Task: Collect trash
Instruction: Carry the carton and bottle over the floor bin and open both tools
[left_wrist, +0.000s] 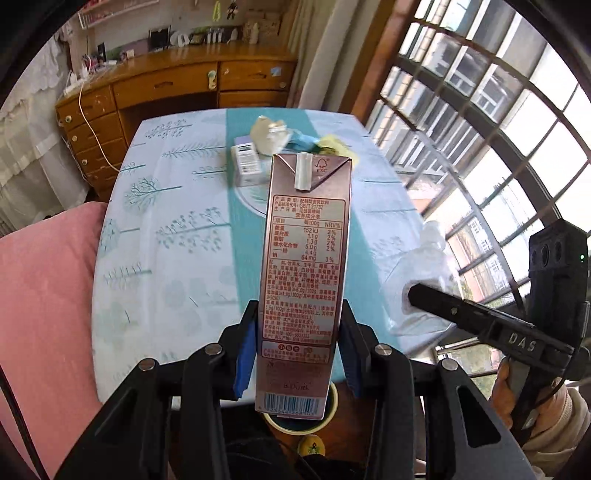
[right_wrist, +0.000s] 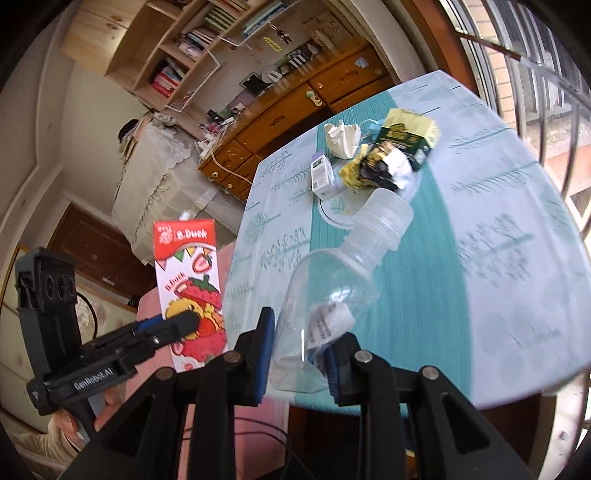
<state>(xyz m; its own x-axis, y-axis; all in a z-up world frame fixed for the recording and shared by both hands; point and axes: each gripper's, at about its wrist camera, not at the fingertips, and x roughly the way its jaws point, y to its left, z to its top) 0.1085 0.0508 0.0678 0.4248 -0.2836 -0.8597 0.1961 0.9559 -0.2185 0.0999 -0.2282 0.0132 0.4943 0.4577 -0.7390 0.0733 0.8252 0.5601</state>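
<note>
My left gripper (left_wrist: 297, 343) is shut on a strawberry drink carton (left_wrist: 304, 258), held upright above the table's near edge; the carton also shows in the right wrist view (right_wrist: 190, 295). My right gripper (right_wrist: 301, 354) is shut on a clear empty plastic bottle (right_wrist: 340, 280), neck pointing away over the table; it also shows in the left wrist view (left_wrist: 424, 280). More trash lies at the far end of the table: a small white box (right_wrist: 322, 175), a crumpled white paper (right_wrist: 341, 138), a crumpled yellow-black wrapper (right_wrist: 373, 168) and a green-yellow carton (right_wrist: 408, 134).
The round table has a pale blue tree-print cloth (left_wrist: 166, 229) with a teal runner. A bin with a pale rim (left_wrist: 334, 408) sits below the carton. A pink cushion (left_wrist: 44, 295) is at the left. A wooden desk (left_wrist: 177, 85) stands behind, and barred windows (left_wrist: 480, 129) at the right.
</note>
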